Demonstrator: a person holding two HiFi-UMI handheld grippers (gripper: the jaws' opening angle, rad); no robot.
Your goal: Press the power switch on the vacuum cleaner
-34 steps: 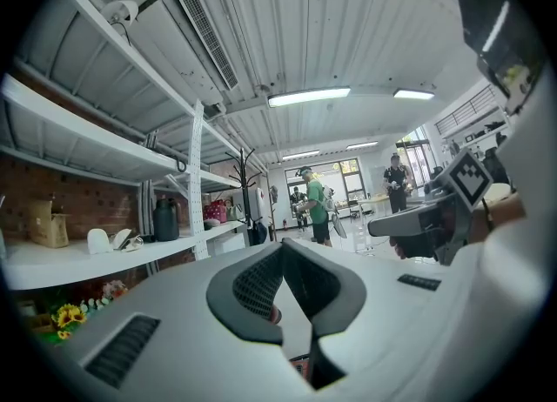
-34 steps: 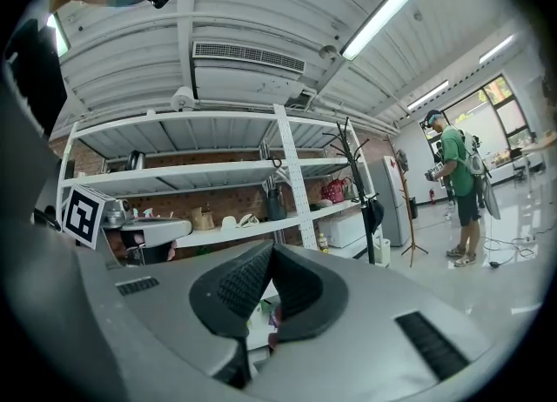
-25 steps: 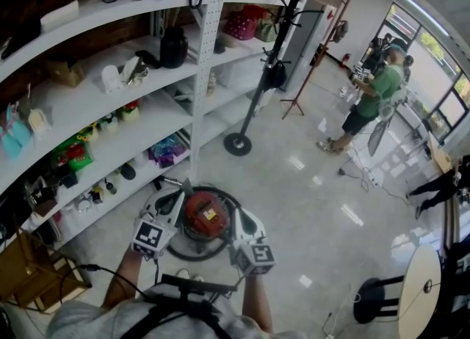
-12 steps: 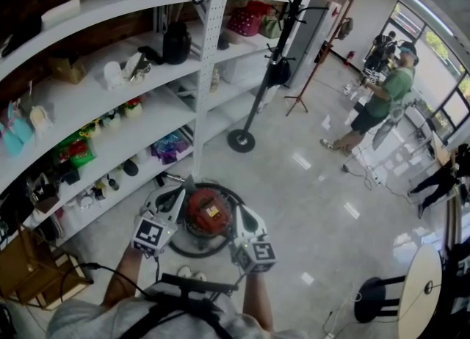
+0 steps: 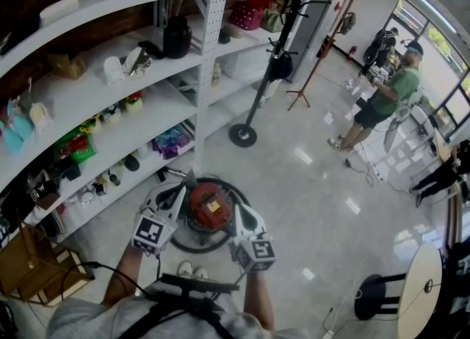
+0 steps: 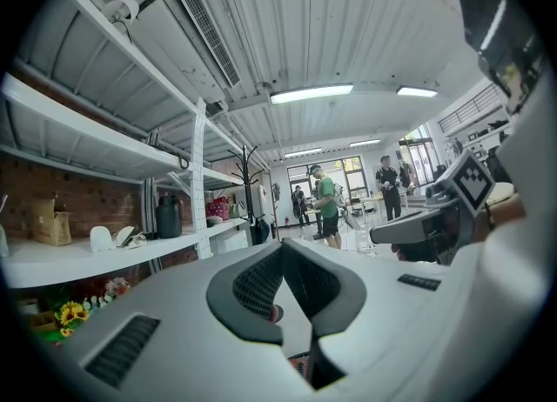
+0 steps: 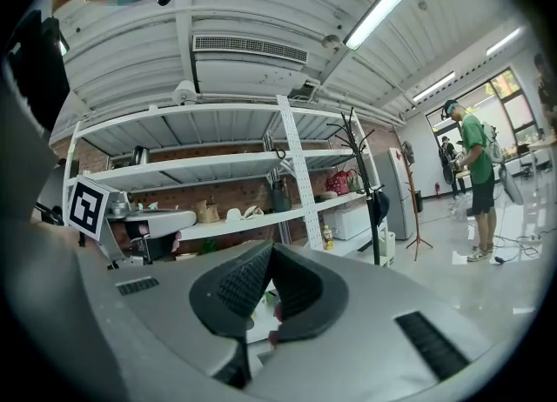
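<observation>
The left gripper (image 6: 283, 246) has its two dark ribbed pads brought together at the tips, leaving only a wedge-shaped gap behind them, and nothing sits in that gap. The right gripper (image 7: 271, 249) is the same: pads meeting at the tips, pinching nothing. In the head view the left gripper (image 5: 176, 199) and the right gripper (image 5: 241, 216) are held low in front of the person, their jaws angled toward each other. The red canister vacuum cleaner (image 5: 208, 209) stands on the glossy floor (image 5: 308, 205) directly between them. Each gripper's white jaw overlaps one edge of the vacuum's body there, but whether either actually touches it cannot be told. A black hose (image 5: 192, 248) curves around the near side of the vacuum. Just beyond stands a white shelving unit (image 5: 208, 51) crowded with small goods. A black coat stand (image 5: 273, 59) rises farther along it. Well apart, a person in a green shirt (image 5: 387, 95) stands near the windows.
</observation>
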